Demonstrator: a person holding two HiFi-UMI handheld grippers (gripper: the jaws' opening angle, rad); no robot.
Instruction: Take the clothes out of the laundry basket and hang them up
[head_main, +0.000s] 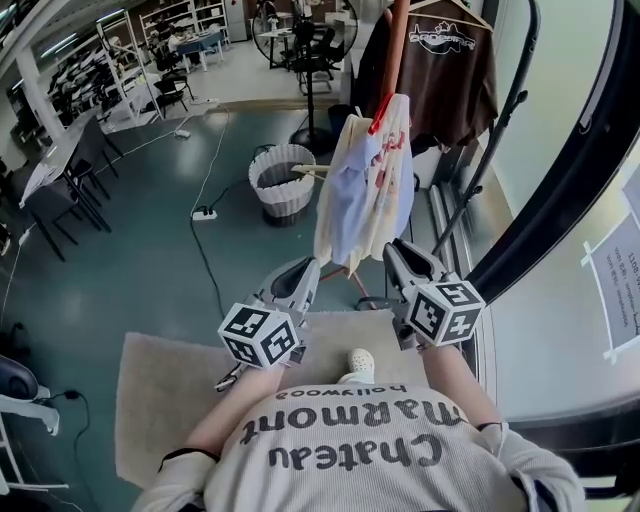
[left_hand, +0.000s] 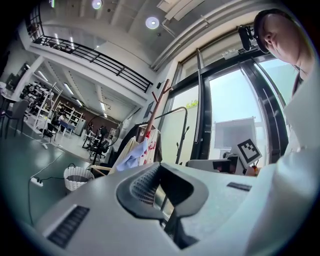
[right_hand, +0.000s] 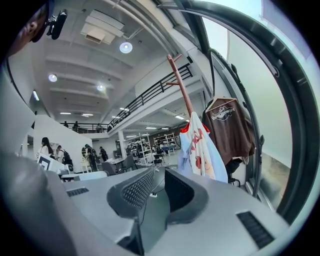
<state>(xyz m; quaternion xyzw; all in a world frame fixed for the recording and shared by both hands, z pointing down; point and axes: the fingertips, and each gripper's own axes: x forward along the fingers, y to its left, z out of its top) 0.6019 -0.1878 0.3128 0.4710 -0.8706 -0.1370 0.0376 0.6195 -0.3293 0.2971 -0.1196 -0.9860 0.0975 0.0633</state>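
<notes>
- Hanging on one coat stand (head_main: 396, 45), two garments are counted: one brown T-shirt (head_main: 450, 85) and one pale printed garment (head_main: 365, 190). Both are judged light, soft and floppy, best pinched at collar or shoulder.
- One laundry basket (head_main: 283, 200) is seen on the floor near the stand; its contents cannot be made out.
- Two grippers are held level near the pale garment: the left gripper (head_main: 308, 270) is closed on nothing, and the right gripper (head_main: 396, 252) has its jaws slightly apart with nothing between.

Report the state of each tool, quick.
Left tool: closed, holding nothing.
Right tool: open by a narrow gap, holding nothing.
</notes>
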